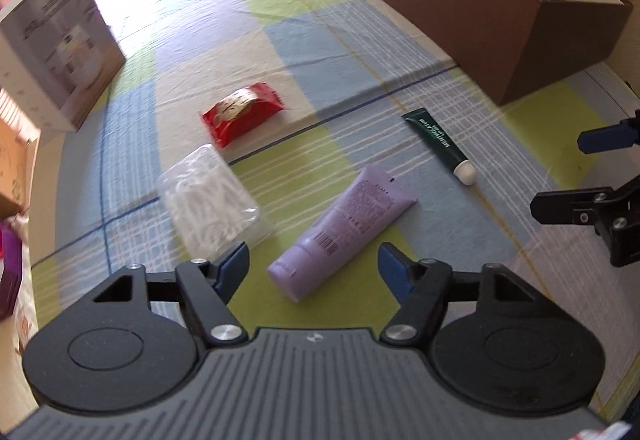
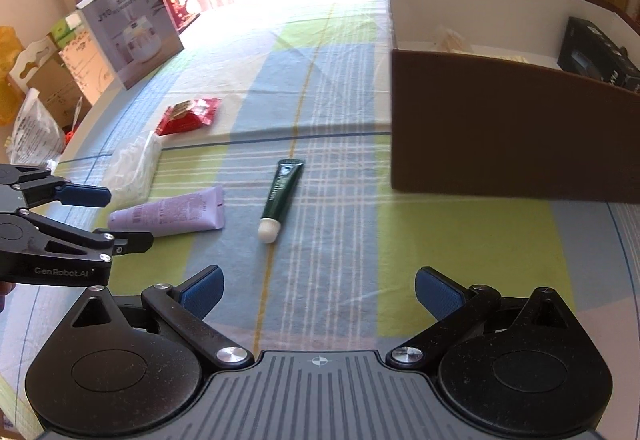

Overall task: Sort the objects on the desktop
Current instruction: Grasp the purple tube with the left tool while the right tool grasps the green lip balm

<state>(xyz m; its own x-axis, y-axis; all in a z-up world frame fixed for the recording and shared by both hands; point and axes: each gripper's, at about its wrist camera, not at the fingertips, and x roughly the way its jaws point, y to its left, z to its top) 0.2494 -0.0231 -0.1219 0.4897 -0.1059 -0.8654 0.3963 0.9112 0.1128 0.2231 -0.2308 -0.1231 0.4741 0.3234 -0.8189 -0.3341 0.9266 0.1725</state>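
Lilac plastic squeeze tube [image 1: 342,230] at my left gripper [image 1: 314,272]'s twelve o'clock, fingers spread, dark green white-capped tube [image 2: 280,196] at twelve o'clock of my right gripper [image 2: 318,290], likewise spread, brown cardboard box [image 2: 500,144] at two o'clock.

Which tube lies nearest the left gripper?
The purple tube, its cap end between the open left gripper fingers; the green tube lies farther right.

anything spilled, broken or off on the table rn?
Nothing stands out. Purple tube, green tube, red packet and clear swab box lie loose but intact on the cloth, unsorted. Brown box upright. Both grippers, left and right, open and empty.
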